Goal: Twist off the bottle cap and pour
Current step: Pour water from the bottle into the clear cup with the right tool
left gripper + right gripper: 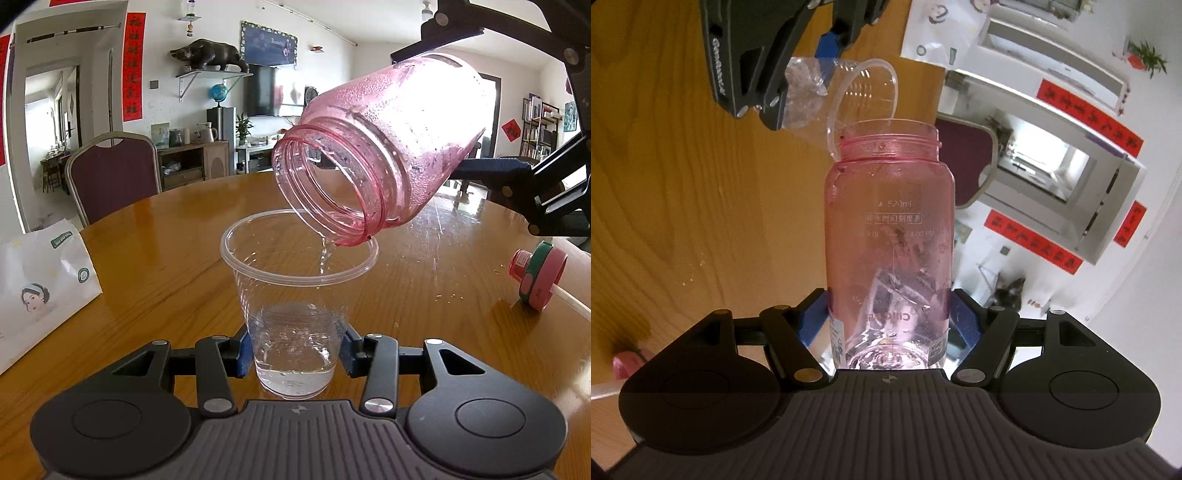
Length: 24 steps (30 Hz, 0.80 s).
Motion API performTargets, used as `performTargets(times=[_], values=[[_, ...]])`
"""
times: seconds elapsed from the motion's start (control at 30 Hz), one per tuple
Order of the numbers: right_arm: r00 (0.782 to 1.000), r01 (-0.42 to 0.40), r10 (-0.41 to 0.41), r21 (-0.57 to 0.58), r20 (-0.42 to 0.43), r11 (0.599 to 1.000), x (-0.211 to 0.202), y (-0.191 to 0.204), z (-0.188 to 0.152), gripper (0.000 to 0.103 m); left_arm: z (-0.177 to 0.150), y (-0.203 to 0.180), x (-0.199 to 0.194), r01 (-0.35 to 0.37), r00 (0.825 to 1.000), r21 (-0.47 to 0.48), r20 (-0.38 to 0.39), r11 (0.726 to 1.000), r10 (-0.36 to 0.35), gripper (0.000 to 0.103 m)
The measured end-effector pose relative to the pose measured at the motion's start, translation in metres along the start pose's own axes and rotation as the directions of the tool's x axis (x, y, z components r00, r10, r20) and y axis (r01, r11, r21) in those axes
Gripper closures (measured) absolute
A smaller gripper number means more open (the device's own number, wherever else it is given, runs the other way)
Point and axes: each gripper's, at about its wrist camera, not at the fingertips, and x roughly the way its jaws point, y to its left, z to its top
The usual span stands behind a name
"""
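So the left gripper is pinching the clear plastic cup near its base, dead centre on the wooden table. The right gripper clamps the pink bottle's bottom end, tipping it in from 2 o'clock with a thin stream of water falling inside the rim. The cap lies on the table out at 3 o'clock, well apart from the cup.
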Motion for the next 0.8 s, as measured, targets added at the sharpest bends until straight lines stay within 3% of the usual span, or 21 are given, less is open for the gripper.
performTargets(times=[0.47, 0.7, 0.8], values=[[0.994, -0.101, 0.108, 0.299, -0.006, 0.949, -0.016, -0.003, -0.005, 0.030, -0.001, -0.005, -0.002, -0.007, 1.000, -0.005, -0.001, 1.000, 0.007, 0.059], [0.984, -0.163, 0.175, 0.521, 0.027, 0.838, -0.025, -0.002, -0.021, 0.030, -0.001, -0.007, -0.003, -0.009, 1.000, -0.002, -0.002, 1.000, 0.009, 0.059], [0.971, -0.214, 0.229, 0.646, 0.061, 0.732, -0.023, -0.004, -0.030, 0.030, -0.001, -0.007, -0.005, -0.008, 1.000, 0.004, -0.002, 1.000, 0.008, 0.059]])
